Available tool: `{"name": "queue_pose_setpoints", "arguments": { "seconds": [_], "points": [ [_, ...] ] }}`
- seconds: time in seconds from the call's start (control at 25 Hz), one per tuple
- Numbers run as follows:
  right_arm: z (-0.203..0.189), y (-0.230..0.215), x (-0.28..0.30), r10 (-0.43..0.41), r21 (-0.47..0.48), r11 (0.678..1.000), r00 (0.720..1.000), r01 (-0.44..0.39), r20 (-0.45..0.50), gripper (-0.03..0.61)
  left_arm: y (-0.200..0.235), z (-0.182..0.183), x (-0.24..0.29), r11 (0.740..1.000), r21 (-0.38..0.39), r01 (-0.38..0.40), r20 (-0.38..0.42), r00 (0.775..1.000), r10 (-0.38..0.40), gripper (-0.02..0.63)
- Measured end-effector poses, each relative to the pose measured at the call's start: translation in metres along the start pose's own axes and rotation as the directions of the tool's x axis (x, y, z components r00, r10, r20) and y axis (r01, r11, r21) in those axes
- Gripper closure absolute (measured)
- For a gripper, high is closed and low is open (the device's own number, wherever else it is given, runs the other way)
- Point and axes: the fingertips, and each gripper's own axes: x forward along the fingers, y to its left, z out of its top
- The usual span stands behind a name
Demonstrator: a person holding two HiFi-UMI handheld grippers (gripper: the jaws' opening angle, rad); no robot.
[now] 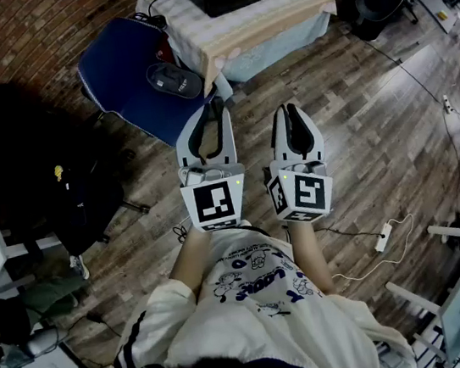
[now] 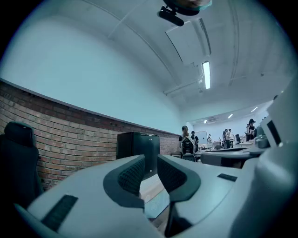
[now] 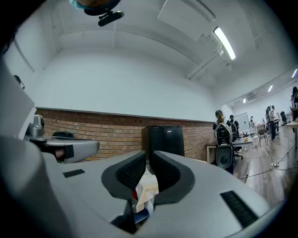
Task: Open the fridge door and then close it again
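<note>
Both tools are idle: the left gripper (image 1: pixel 211 109) and right gripper (image 1: pixel 290 111) have their jaws pressed together on nothing and are held level side by side, probably just aimed before the approach. Straight ahead of both, well apart, the black fridge (image 3: pixel 165 139) stands on a cloth-covered table (image 1: pixel 274 18) against the brick wall (image 3: pixel 93 135). Its door looks shut, so whatever it holds is hidden.

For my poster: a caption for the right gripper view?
Shut tongs face a black fridge against a brick wall.
</note>
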Motion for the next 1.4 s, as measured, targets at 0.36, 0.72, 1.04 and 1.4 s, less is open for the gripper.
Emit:
{"name": "queue_pose_setpoints", "arguments": {
  "seconds": [0.36,0.72,1.04,1.4],
  "points": [
    [0.000,-0.002,0.006,0.001,-0.002,1.000,1.000,-0.001,-0.002,0.511,-0.001,0.000,0.007,1.000,0.000,0.009,-0.004,1.000,-0.009,0.522],
    [-0.007,-0.005,0.032,-0.004,0.015,1.000,1.000,0.005,-0.012,0.511,0.006,-0.006,0.034,1.000,-0.021,0.020,-0.009,1.000,-0.020,0.522],
    [-0.009,-0.004,0.089,-0.020,0.023,1.000,1.000,0.021,-0.020,0.511,0.037,-0.010,0.084,0.999,-0.029,0.028,-0.013,1.000,-0.028,0.522],
    [-0.016,0.010,0.152,-0.038,0.047,0.998,0.999,0.039,-0.025,0.511,0.076,-0.017,0.139,0.998,-0.018,0.057,-0.023,0.998,-0.057,0.522]
  ]
}}
